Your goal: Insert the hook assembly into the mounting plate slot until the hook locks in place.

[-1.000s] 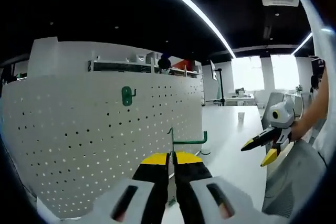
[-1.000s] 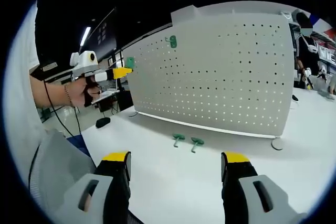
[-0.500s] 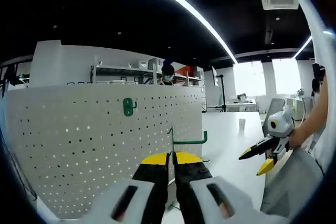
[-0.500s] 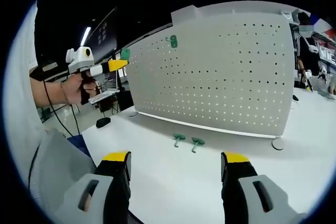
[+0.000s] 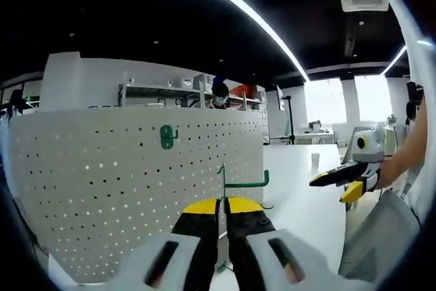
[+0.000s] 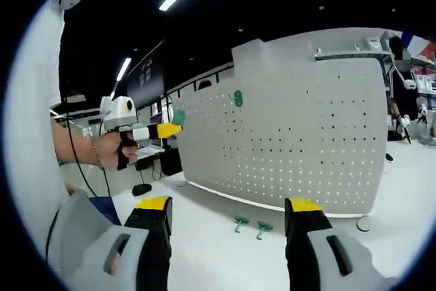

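Left tongs (image 5: 221,204) are clamped on the green hook (image 5: 240,182), held just short of the pegboard (image 5: 109,189) face. Right tongs (image 6: 228,204) hang spread and empty over the bench (image 6: 225,250). Square the hook's pegs to a hole row, press flat, drop until it seats. One hook already mounted (image 5: 166,136) above-left; two spare hooks (image 6: 249,225) ahead of right tongs.
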`<state>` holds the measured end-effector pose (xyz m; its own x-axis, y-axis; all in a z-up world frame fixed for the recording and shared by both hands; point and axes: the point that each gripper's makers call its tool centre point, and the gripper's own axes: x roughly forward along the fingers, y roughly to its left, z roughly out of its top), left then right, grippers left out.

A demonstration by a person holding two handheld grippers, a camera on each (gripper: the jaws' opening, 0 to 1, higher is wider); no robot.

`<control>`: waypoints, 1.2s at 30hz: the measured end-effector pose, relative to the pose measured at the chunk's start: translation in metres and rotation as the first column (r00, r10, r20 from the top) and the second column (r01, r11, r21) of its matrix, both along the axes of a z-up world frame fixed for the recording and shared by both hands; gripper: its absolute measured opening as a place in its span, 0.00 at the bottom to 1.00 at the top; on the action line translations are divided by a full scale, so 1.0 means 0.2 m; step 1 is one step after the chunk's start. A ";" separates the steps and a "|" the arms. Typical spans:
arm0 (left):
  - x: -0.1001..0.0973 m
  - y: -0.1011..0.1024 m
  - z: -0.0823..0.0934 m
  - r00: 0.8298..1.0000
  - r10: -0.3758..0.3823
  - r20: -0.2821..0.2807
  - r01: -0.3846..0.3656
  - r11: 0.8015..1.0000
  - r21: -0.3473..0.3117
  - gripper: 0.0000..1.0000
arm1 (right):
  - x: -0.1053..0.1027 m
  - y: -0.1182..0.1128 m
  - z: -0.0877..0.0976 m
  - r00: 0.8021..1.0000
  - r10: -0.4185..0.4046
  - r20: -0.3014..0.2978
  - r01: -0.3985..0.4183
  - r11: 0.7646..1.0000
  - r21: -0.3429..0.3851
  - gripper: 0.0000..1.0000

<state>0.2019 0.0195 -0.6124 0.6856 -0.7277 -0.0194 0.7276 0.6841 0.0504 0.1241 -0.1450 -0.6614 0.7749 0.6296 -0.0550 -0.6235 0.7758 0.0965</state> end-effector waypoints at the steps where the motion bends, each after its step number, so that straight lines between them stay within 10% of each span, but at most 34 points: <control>1: 0.00 0.00 0.00 1.000 0.001 0.002 -0.001 1.000 0.002 0.03 | 0.00 0.01 0.02 1.000 0.005 0.008 -0.005 1.000 0.005 0.64; 36: -0.01 -0.01 -0.01 1.000 0.013 -0.002 -0.013 1.000 0.002 0.03 | 0.14 0.40 0.18 0.983 0.169 0.067 -0.174 0.982 0.074 0.59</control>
